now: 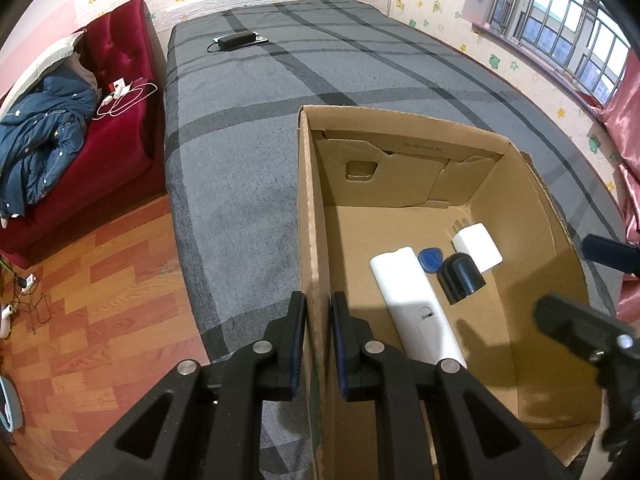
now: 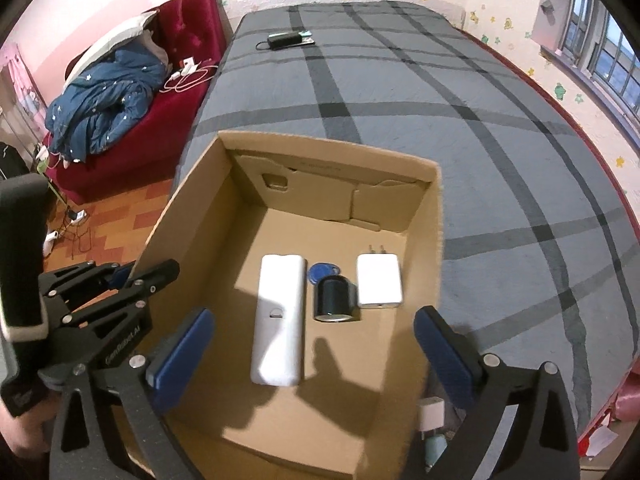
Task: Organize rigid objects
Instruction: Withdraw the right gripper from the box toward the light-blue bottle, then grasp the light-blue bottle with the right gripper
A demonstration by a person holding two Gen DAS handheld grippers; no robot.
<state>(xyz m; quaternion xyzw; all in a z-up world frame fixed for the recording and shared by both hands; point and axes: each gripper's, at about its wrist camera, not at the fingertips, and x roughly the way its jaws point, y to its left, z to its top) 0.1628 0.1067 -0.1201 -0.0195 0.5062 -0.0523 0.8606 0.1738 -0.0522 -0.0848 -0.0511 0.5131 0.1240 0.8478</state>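
Left gripper point(image 1: 318, 344) pinches the corrugated box point(image 1: 310, 200) by its left wall; right gripper point(image 2: 312, 354) hangs spread wide over the box. Lower centre on the box floor: smooth white remote point(image 2: 279, 320), glossy black cylinder point(image 2: 334, 300), blue fob point(image 2: 323, 271), white charger point(image 2: 379, 280), side by side. Grey plaid bed point(image 2: 500, 160) underneath, red sofa point(image 1: 120, 92) upper left. Arm lettering is too blurred to read.
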